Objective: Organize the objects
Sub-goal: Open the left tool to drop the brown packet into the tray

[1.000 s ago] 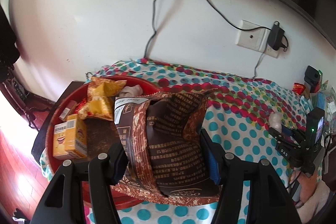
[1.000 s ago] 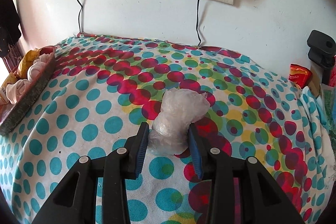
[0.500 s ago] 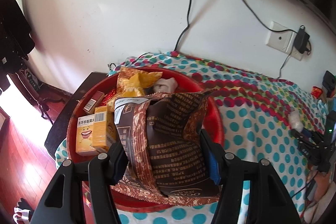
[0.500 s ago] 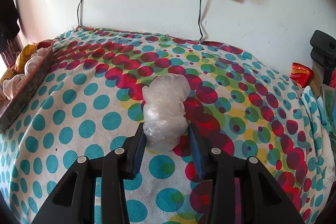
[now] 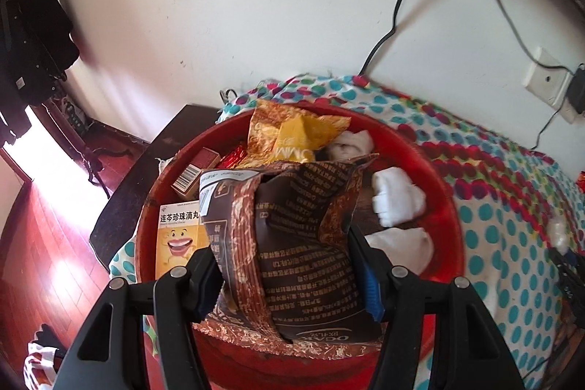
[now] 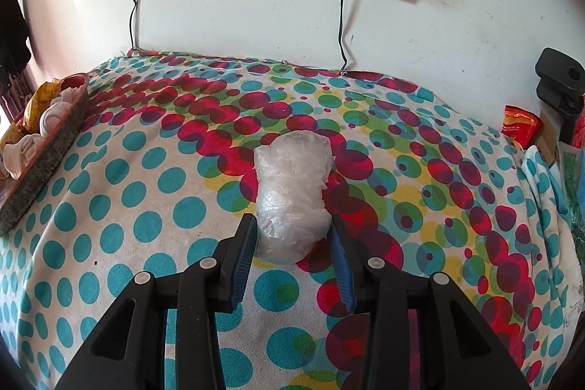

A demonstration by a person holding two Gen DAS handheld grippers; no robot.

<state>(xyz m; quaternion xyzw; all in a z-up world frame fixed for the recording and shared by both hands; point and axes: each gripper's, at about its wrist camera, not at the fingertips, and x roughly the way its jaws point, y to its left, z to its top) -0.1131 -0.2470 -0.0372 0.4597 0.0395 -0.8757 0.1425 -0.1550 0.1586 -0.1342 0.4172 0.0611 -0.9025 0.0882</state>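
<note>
Over the red tray [image 5: 453, 207], the left tongs [image 5: 289, 276] are gripping the brown snack bag [image 5: 303, 243], now carried above it for release; socks [image 5: 398, 200] at 2 o'clock are crowding the space. The right tongs [image 6: 294, 265] are clamping the plastic bundle [image 6: 292, 192] on the dotted worktop [image 6: 128, 189].

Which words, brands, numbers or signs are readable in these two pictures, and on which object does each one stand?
"连芩珍珠滴丸": on the yellow-and-white box in the red basin.
"OCAK", seen upside down and uncertain: on the lower edge of the brown bag held in the left hand-held gripper.
Small print on the brown bag: too small to read.
Letters on the yellow snack bag: partly hidden, unreadable.
Barcode on the red box: digits unreadable.
Right wrist view: no readable text.
</note>
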